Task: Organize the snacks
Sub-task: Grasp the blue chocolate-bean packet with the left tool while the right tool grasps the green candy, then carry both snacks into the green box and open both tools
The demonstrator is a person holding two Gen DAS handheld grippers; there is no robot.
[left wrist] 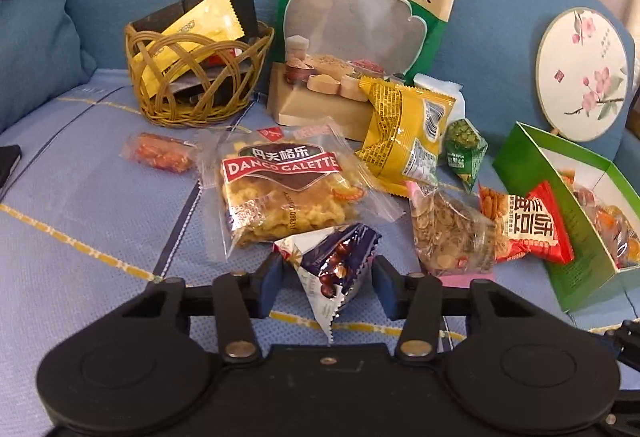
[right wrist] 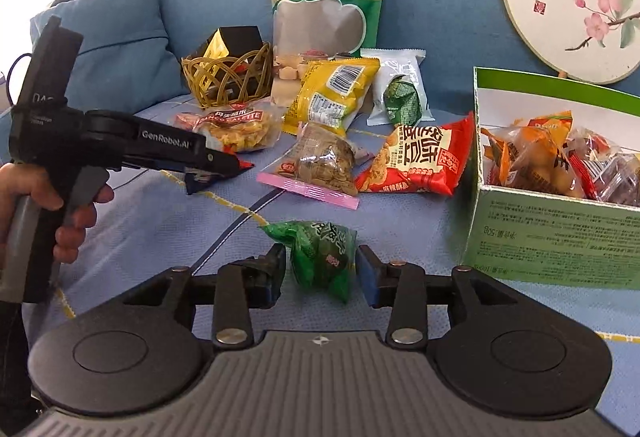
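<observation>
My left gripper (left wrist: 326, 277) is shut on a small dark-blue nut packet (left wrist: 334, 261) and holds it above the blue sofa seat. It also shows in the right wrist view (right wrist: 212, 173), at the left. My right gripper (right wrist: 320, 269) is shut on a green triangular snack packet (right wrist: 320, 257), just left of the green box (right wrist: 552, 237) that holds several wrapped snacks. A wicker basket (left wrist: 200, 73) with yellow and black packets stands at the back left. Loose snacks lie between: a Danco Galette pack (left wrist: 280, 193), a yellow bag (left wrist: 408, 133), a seed bag (left wrist: 452, 233), a red bag (left wrist: 528, 229).
A tall grain pouch (left wrist: 372, 13) leans on the sofa back. A round floral fan (left wrist: 580, 73) leans at the right. A blue cushion (left wrist: 32, 29) sits at the far left. A small orange packet (left wrist: 160, 157) and another green packet (left wrist: 464, 153) lie on the seat.
</observation>
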